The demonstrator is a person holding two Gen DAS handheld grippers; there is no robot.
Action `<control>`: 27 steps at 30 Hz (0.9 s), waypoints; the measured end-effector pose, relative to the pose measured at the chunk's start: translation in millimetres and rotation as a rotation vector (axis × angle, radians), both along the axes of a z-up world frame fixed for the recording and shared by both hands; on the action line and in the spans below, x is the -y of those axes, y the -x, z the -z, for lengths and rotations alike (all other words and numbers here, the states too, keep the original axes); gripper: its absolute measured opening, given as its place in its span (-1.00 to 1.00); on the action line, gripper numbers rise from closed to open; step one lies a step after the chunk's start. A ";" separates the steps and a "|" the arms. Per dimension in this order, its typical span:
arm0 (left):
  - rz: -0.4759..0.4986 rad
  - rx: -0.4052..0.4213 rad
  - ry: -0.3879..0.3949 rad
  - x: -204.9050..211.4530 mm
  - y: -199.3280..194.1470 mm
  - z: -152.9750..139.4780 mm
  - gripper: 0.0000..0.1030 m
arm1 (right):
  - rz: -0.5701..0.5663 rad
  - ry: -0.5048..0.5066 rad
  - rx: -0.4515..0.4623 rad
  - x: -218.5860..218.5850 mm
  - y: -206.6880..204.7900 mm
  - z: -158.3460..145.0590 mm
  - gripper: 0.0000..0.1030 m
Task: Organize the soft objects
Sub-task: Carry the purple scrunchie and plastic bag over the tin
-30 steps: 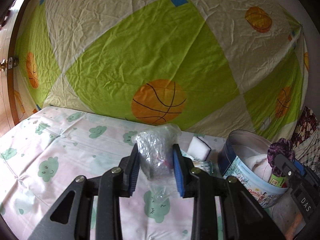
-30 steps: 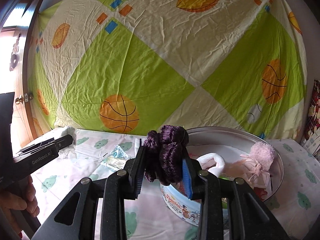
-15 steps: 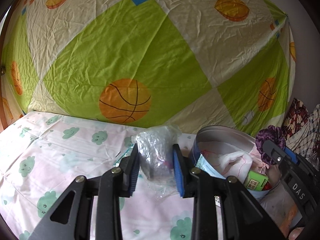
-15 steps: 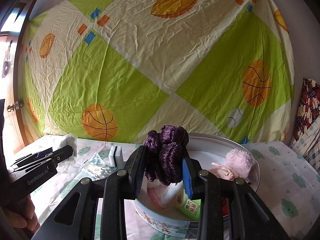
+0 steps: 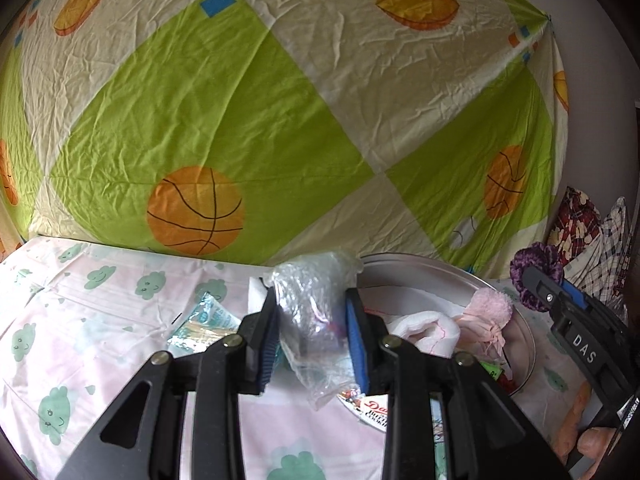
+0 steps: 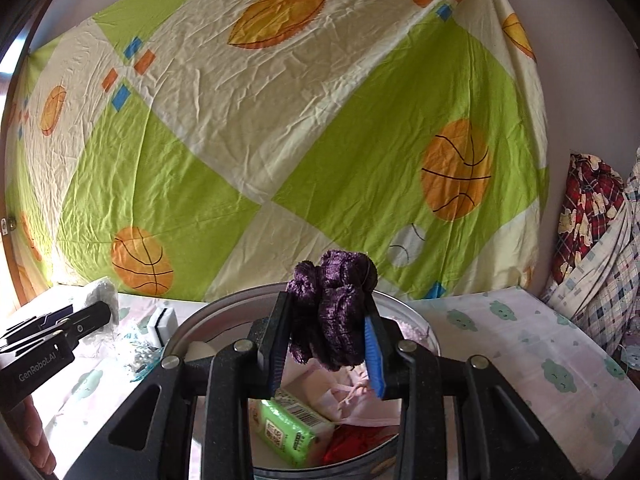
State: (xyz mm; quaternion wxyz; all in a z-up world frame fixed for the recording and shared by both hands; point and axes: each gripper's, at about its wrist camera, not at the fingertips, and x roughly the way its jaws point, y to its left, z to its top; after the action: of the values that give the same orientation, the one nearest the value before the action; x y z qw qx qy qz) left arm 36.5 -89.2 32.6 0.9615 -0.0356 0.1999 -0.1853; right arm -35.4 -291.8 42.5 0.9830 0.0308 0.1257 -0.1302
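Scrunchie [image 6: 334, 312] above tin rim [image 6: 192, 322]

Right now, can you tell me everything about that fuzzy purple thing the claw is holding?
The fuzzy purple thing is a dark violet bundle of soft, shiny, yarn-like loops, scrunched into lumps. The right claw pinches it between its blue pads; the top bulges above them and the bottom dangles below. It hangs over the open round tin, touching nothing but the pads. From the left claw's view it peeks out at the far right.
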 end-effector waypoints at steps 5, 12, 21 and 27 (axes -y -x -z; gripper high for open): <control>0.033 0.008 -0.008 19.2 0.0 -2.8 -0.43 | 0.038 -0.001 -0.003 18.2 -0.3 -0.7 -0.31; 0.085 0.014 -0.022 50.9 -3.1 -5.1 -0.43 | 0.076 0.013 -0.068 35.1 -15.3 9.4 -0.31; 0.123 -0.001 -0.037 85.1 -11.9 1.8 -0.43 | 0.103 0.015 -0.128 51.5 -32.6 22.5 -0.31; 0.128 -0.016 -0.053 100.5 -17.7 8.4 -0.43 | 0.105 0.000 -0.160 58.7 -40.0 27.8 -0.31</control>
State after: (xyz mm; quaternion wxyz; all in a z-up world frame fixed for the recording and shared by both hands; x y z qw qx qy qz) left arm 54.2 -189.7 24.2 0.9466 0.0014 0.2143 -0.2408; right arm 4.6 -350.5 14.7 0.9617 0.0271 0.2021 -0.1834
